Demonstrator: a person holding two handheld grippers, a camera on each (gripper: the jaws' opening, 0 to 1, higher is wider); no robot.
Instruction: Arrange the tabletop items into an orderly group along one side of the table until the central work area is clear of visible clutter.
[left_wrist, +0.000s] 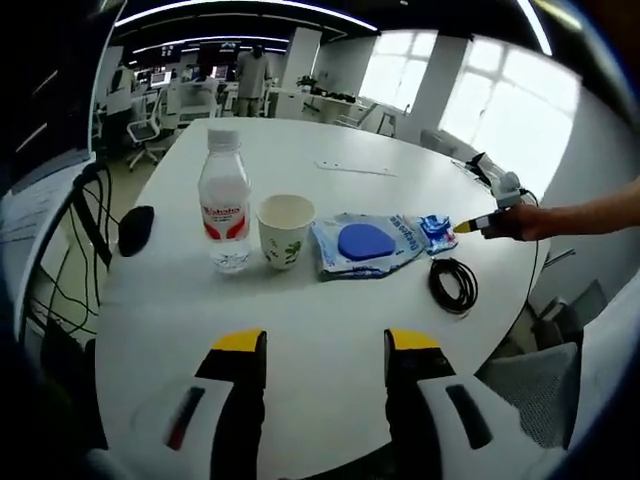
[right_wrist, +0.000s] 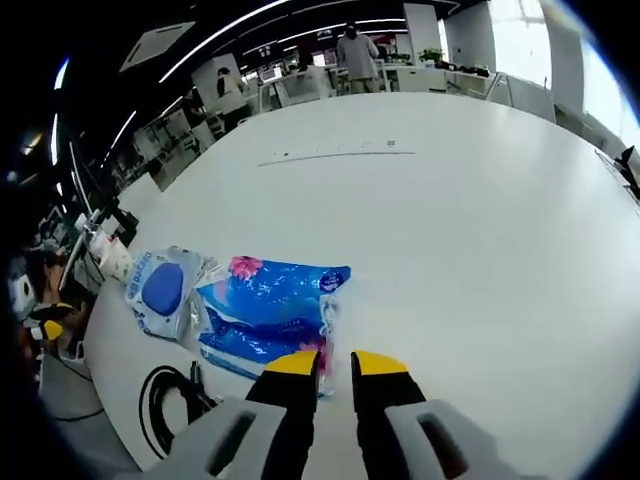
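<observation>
A clear water bottle (left_wrist: 224, 200) with a red label, a paper cup (left_wrist: 285, 230) and a blue wipes pack (left_wrist: 365, 243) stand in a row on the white round table (left_wrist: 320, 320). Right of them lies a small blue tissue packet (left_wrist: 437, 230), and my right gripper (left_wrist: 470, 226) reaches in from the right, touching its edge. In the right gripper view that packet (right_wrist: 270, 310) lies flat with its near edge pinched between my right gripper's (right_wrist: 335, 362) nearly closed jaws. My left gripper (left_wrist: 325, 345) hovers open over the table's near edge, apart from everything.
A black cable coil (left_wrist: 453, 283) lies close in front of the packet, seen again (right_wrist: 165, 405) beside the wipes pack (right_wrist: 160, 290). A black mouse (left_wrist: 135, 228) sits at the left edge above hanging cables. A thin strip (left_wrist: 350, 168) lies farther back. Office desks and people stand beyond.
</observation>
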